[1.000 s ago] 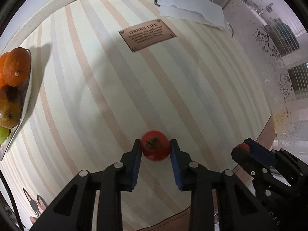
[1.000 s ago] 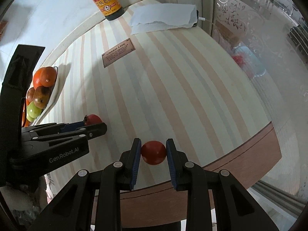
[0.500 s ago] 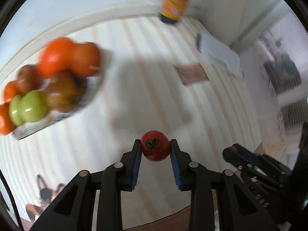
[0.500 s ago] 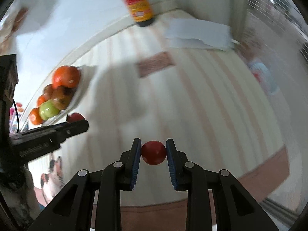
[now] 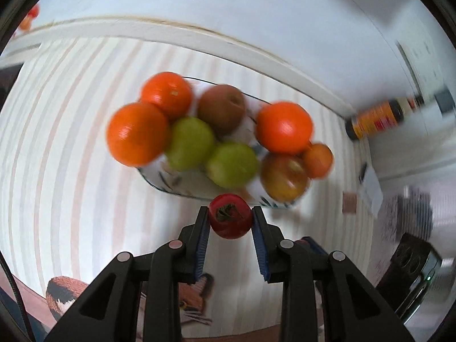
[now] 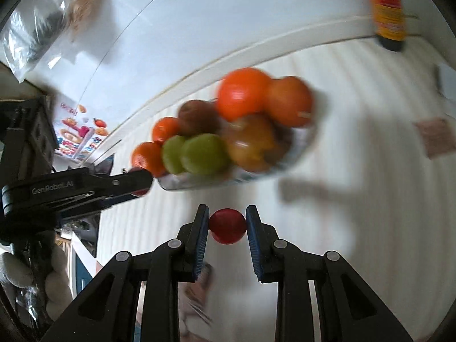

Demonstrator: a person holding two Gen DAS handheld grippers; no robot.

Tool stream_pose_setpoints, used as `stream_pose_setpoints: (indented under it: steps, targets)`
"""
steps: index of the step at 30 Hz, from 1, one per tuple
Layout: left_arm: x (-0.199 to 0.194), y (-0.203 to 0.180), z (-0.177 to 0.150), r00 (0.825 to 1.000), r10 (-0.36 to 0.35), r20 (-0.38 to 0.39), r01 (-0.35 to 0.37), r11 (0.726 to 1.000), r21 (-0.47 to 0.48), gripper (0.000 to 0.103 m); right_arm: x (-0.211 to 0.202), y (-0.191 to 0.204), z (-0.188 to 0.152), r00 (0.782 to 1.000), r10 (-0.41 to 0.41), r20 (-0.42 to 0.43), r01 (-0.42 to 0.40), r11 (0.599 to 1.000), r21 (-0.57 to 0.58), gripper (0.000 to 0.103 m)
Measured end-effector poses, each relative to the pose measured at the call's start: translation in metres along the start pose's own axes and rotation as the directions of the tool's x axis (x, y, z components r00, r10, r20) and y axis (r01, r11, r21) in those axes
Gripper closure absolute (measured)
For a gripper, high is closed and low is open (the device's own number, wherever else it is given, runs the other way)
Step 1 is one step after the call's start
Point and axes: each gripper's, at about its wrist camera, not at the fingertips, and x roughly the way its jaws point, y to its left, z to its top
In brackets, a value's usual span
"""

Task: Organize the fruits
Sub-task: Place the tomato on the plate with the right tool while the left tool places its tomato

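My left gripper (image 5: 230,219) is shut on a red tomato (image 5: 229,216) with a dark green stem, held just in front of the near rim of the fruit plate (image 5: 182,188). The plate holds several oranges, two green fruits and brownish fruits. My right gripper (image 6: 227,225) is shut on a second red tomato (image 6: 227,225), held above the striped cloth, short of the plate (image 6: 245,176). In the right wrist view the left gripper (image 6: 134,181) reaches in from the left, its tip touching the plate's left end.
A soy sauce bottle (image 5: 379,116) stands by the wall at the right; it also shows in the right wrist view (image 6: 387,8). A brown label patch (image 6: 436,139) and a white paper (image 5: 370,191) lie on the striped tablecloth (image 5: 71,171). The wall runs close behind the plate.
Both grippers have swung left toward the fruit plate, each still holding its tomato. The plate has gone from the far left edge to the middle of both views.
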Motion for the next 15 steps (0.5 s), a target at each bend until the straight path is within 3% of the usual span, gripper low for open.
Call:
stream_pose_setpoints:
  steps: [5,13,15]
  targets:
    - [0.009,0.02,0.016,0.999,-0.041,-0.027,0.04,0.997,-0.066,0.076,0.036,0.024,0.018,1.0,-0.014,-0.006,0.014,0.999,-0.045,0.074]
    - [0.029,0.022,0.026,0.997,-0.01,-0.078,0.007,0.999,-0.038,0.075,0.07,0.019,0.035,0.997,-0.07,-0.037,0.068,0.996,-0.055,0.072]
    - [0.032,0.02,0.026,0.996,0.009,-0.094,-0.012,0.999,-0.037,0.07,0.073,0.019,0.035,0.997,-0.065,-0.047,0.062,0.997,-0.053,0.057]
